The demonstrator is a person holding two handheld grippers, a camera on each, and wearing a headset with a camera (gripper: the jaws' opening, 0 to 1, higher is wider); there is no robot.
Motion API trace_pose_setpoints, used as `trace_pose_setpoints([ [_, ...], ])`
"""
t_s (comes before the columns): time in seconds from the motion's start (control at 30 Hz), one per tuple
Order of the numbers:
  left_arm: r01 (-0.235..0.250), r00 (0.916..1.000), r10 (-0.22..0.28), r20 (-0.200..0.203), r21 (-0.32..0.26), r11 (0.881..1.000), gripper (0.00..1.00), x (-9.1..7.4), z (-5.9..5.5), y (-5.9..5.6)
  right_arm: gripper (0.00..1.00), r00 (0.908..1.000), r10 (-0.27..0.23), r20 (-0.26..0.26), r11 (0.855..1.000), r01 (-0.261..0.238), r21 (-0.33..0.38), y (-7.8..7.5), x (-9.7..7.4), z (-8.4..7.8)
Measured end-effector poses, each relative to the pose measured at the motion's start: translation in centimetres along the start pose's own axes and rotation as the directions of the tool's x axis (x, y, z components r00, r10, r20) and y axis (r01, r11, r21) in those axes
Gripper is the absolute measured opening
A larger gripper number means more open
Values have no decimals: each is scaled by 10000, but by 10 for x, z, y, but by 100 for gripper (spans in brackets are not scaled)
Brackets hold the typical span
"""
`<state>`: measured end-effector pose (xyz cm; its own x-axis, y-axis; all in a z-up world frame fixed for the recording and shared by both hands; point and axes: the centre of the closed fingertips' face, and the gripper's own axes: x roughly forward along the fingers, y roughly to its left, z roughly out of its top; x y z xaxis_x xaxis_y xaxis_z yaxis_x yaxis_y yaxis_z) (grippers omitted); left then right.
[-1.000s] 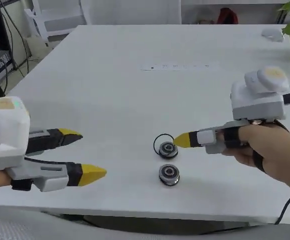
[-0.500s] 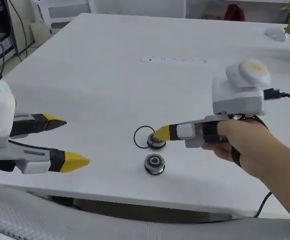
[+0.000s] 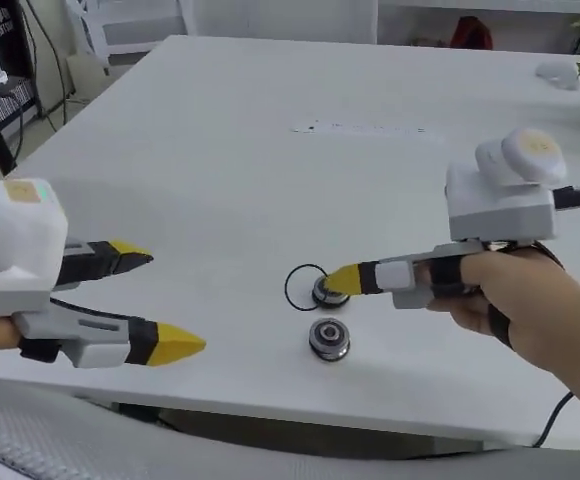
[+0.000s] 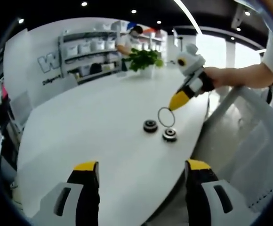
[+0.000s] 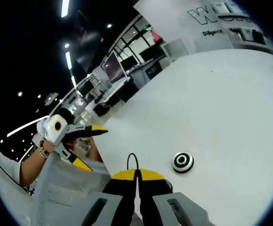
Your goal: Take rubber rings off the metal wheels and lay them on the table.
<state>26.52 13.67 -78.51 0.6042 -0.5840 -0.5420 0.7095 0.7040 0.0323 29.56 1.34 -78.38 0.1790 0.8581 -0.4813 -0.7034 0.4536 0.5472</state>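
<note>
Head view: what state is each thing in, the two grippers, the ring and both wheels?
Right gripper: shut on the rubber ring.
Left gripper: open, empty, by the near edge of the table.
Rubber ring: pinched, looped out beside the far wheel.
Far wheel: on the table, at the right gripper's tip.
Near wheel: flat on the table, untouched.

My left gripper (image 3: 165, 300), right gripper (image 3: 336, 281): white plastic shells, smooth, faint sheen; jaws black matt, tips yellow matt.
Rubber ring (image 3: 287, 290), frame centre: thin, black, matt.
Metal wheels (image 3: 329, 338), lower centre: bright glossy steel rims, dark centres.
Table (image 3: 270, 150): white top, smooth, matt.
</note>
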Motion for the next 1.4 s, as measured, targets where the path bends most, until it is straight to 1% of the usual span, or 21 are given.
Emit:
trace_pose_setpoints([
  [0.17,319,9992,-318,221,-43,9995,77,0,5,-5,0,10000,17,-54,9999,-18,-161,5,1,1],
  [0.23,491,9987,-491,122,73,9988,78,1,4,-8,0,10000,26,-43,9997,-27,-261,8,1,4],
  [0.3,613,9981,-609,-95,430,9972,81,2,1,-11,0,9999,113,-27,9996,-114,-245,10,2,6],
  [0.33,717,9973,-700,-239,830,9940,82,3,0,-13,0,9999,144,-55,9996,-145,-254,11,3,6],
  [0.4,1016,9943,-958,-478,1399,9849,83,4,-2,-17,0,9997,58,-218,9991,-67,-427,13,4,5],
  [0.47,1234,9916,-1147,-600,1716,9774,83,6,-1,-22,0,9995,12,-321,9984,-30,-563,16,5,6],
  [0.5,1291,9909,-1201,-599,1814,9749,83,6,-1,-22,0,9995,13,-325,9981,-32,-607,18,6,6],
  [0.6,1334,9907,-1255,-525,1937,9720,83,7,2,-20,0,9998,-16,-190,9975,3,-702,22,6,12],
  [0.7,1240,9921,-1176,-441,1962,9727,83,7,4,-15,0,9999,77,-111,9975,-84,-698,26,10,16],
  [0.8,1254,9921,-1216,-309,2052,9707,84,7,7,-14,0,10000,52,-68,9964,-57,-841,30,14,19],
  [0.93,1363,9907,-1331,-297,2042,9694,85,9,6,-19,0,9997,233,75,9959,-225,-877,39,19,26],
  [1.0,1542,9880,-1513,-298,2047,9666,86,9,6,-27,0,9995,328,-18,9947,-328,-976,42,24,28],
  [1.03,1644,9864,-1610,-334,2093,9639,85,8,5,-29,0,9995,316,-48,9943,-319,-1015,43,26,29],
  [1.13,1661,9860,-1581,-532,2251,9601,85,9,2,-29,0,9994,347,-60,9934,-352,-1090,46,33,33],
  [1.23,1822,9830,-1719,-639,2367,9543,85,10,0,-32,0,9985,545,42,9932,-537,-1033,49,39,36],
  [1.3,1940,9808,-1819,-709,2486,9490,85,11,-2,-33,0,9987,511,-15,9931,-509,-1061,48,43,34],
  [1.33,1943,9806,-1808,-761,2510,9483,85,11,-3,-33,0,9989,427,-175,9929,-444,-1100,45,45,30],
  [1.4,1937,9805,-1782,-831,2517,9482,85,12,-5,-32,0,9989,380,-287,9925,-411,-1154,42,47,26],
])
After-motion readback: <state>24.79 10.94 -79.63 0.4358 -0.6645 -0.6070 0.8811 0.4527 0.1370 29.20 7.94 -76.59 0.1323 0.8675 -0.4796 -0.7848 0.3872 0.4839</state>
